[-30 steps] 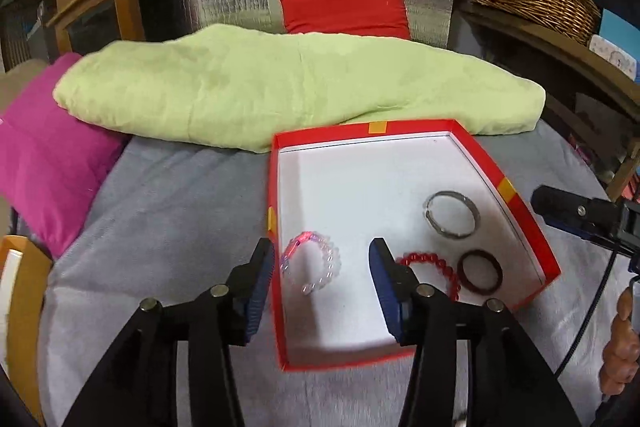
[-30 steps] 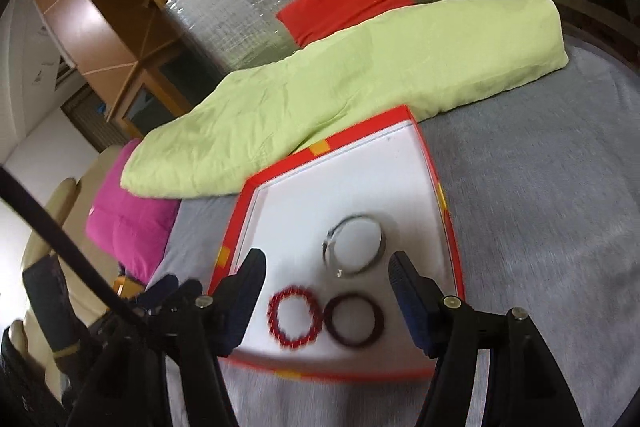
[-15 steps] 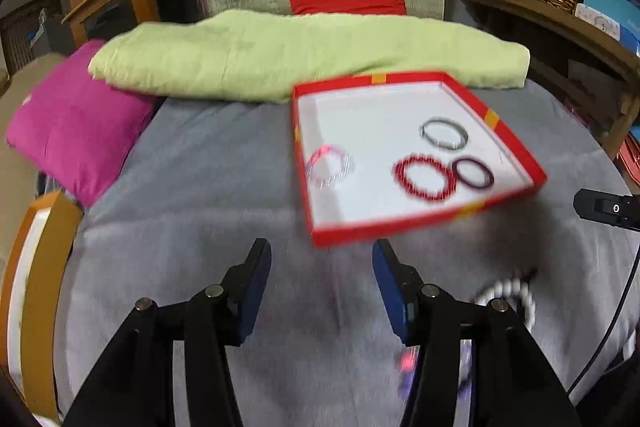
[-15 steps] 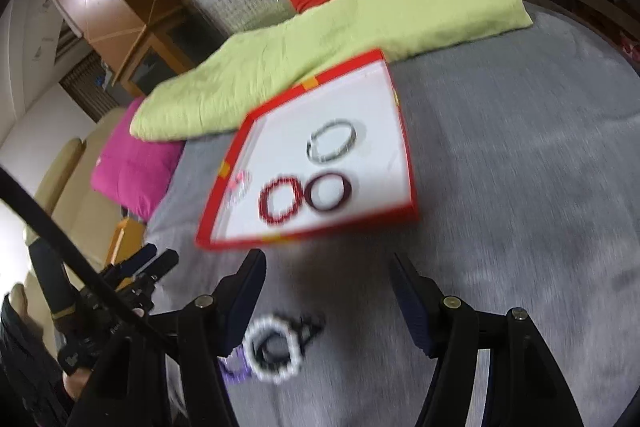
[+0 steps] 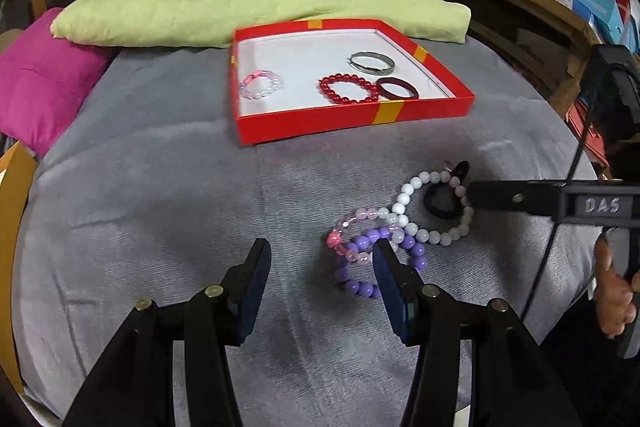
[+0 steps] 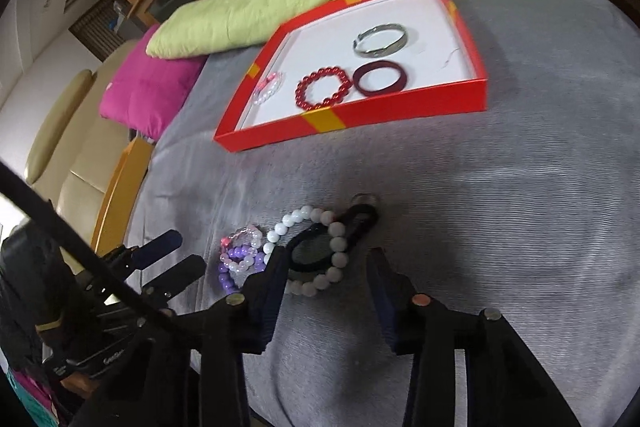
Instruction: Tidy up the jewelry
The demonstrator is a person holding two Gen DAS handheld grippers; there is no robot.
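While the grey cloth-covered surface is being used as the sorting ground, the red box is being kept toward its far edge, already carrying four bracelets, presumably as the collecting tray. A tangled heap of loose pieces is being left nearer the front edge: the white bead bracelet overlapping a purple bead bracelet. The left gripper is being held apart and empty just beside the purple beads. The right gripper is closing, its jaws being brought around the white beads, not yet pressing on them.
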